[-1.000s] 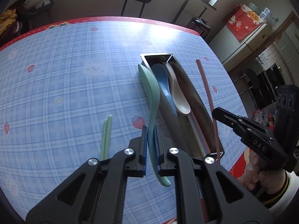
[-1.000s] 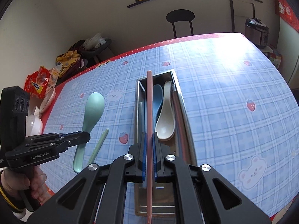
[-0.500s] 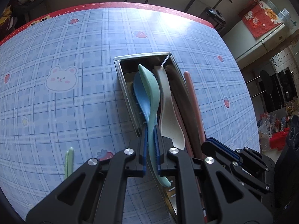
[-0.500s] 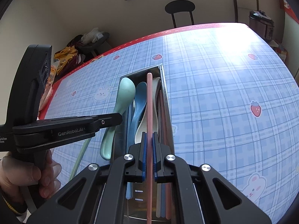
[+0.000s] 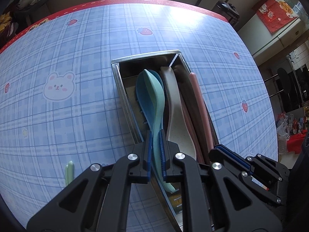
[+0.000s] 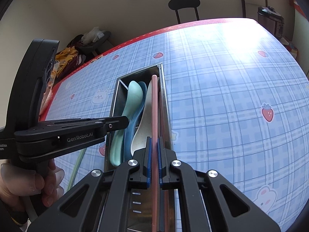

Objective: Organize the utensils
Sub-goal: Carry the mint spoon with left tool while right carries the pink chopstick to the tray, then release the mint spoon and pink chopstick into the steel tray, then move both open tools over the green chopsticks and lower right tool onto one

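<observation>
Holding now: my left gripper [image 5: 156,155] has its jaws closed on the handle of the mint-green plastic spoon [image 5: 156,98]; my right gripper [image 6: 153,162] is closed on the long pink plastic chopstick [image 6: 154,104].
Spoon position: its bowl lies over the blue plastic spoon [image 5: 139,90], inside the long stainless-steel utensil tray [image 5: 123,89].
Chopstick position: it runs along the tray's right side, beside the beige ceramic spoon [image 6: 143,119]; I cannot tell if it touches the bottom.
Step in hand: I judge this is the placing of both pieces into the tray.
Next move: lower a little more, then open each jaw gently so nothing jumps out.
Still outside: a pale green chopstick pair [image 5: 69,171] on the blue checked tablecloth [image 5: 58,116].
</observation>
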### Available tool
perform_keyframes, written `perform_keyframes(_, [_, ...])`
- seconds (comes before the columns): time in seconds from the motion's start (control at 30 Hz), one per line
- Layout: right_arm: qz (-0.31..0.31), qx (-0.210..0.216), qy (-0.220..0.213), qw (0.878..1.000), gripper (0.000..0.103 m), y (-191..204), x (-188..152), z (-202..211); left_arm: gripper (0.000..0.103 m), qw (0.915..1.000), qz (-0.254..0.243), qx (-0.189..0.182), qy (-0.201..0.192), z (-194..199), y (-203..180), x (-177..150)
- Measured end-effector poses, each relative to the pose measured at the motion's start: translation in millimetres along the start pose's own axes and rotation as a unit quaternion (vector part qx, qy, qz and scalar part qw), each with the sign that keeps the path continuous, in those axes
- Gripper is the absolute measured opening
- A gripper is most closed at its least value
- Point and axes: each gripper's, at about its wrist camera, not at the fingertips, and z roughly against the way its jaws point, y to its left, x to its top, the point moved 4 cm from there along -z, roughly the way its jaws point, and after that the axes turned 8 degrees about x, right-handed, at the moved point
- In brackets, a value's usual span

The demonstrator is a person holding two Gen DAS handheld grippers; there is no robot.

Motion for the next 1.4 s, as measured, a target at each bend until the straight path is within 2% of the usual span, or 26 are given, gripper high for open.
perform_keyframes(0.13, [-0.006,-0.003,0.005,1.000,0.006,-0.4,-0.1,-5.1,0.018,0.9999,-0.005,-0.006,-0.007,2.2,0.7,2.0])
perform_keyframes(0.27, [-0.008,-0.005,0.003,1.000,0.007,1.9,4.6,-4.1,0.019,0.9994,-0.003,-0.016,-0.031,18.9,7.2,6.2])
perform_keyframes(0.33, [-0.007,-0.007,0.000,1.000,0.007,2.5,6.9,-0.9,0.024,0.9987,-0.004,-0.018,-0.047,31.2,12.8,7.7])
perform_keyframes(0.4, [-0.006,-0.010,-0.005,1.000,0.009,5.0,7.8,4.1,0.036,0.9975,-0.006,-0.025,-0.065,45.7,19.3,8.5])
perform_keyframes(0.43, [-0.007,-0.010,-0.008,1.000,0.014,6.4,7.8,7.0,0.041,0.9967,-0.008,-0.028,-0.075,53.2,23.7,8.6])
perform_keyframes(0.5, [-0.008,-0.010,-0.013,1.000,0.029,9.9,5.8,13.0,0.064,0.9948,-0.014,-0.026,-0.098,69.0,33.0,6.8])
perform_keyframes(0.57, [-0.005,-0.015,-0.018,1.000,0.052,14.9,3.1,19.6,0.074,0.9927,-0.020,-0.019,-0.117,83.7,43.7,2.0])
perform_keyframes(0.6, [-0.004,-0.018,-0.020,1.000,0.058,17.1,1.0,22.3,0.074,0.9924,-0.019,-0.015,-0.121,89.5,49.8,-1.4])
perform_keyframes(0.63, [-0.004,-0.019,-0.021,1.000,0.069,19.7,-1.6,24.9,0.074,0.9923,-0.015,-0.014,-0.122,93.8,56.0,-5.2])
perform_keyframes(0.67, [-0.005,-0.016,-0.021,1.000,0.075,21.2,-4.7,27.4,0.075,0.9924,-0.011,-0.015,-0.122,97.0,63.1,-10.0])
perform_keyframes(0.73, [-0.006,-0.019,-0.013,1.000,0.080,24.8,-12.1,29.3,0.096,0.9923,-0.002,-0.013,-0.124,102.7,77.0,-19.7])
perform_keyframes(0.9, [0.013,-0.047,0.005,0.999,0.098,37.4,-30.4,29.5,0.097,0.9916,0.020,-0.012,-0.127,110.1,110.3,-51.0])
perform_keyframes(1.13, [0.059,-0.074,-0.001,0.995,0.097,72.1,-47.6,31.9,0.097,0.9930,0.055,-0.018,-0.103,105.4,162.6,-97.6])
perform_keyframes(1.3, [0.092,-0.070,0.013,0.993,0.097,111.6,-59.2,16.9,0.097,0.9927,0.062,-0.005,-0.103,104.6,191.3,-128.3])
perform_keyframes(1.4, [0.113,-0.064,0.028,0.991,0.097,137.0,-67.5,3.9,0.097,0.9925,0.058,0.017,-0.106,105.6,208.4,-144.5])
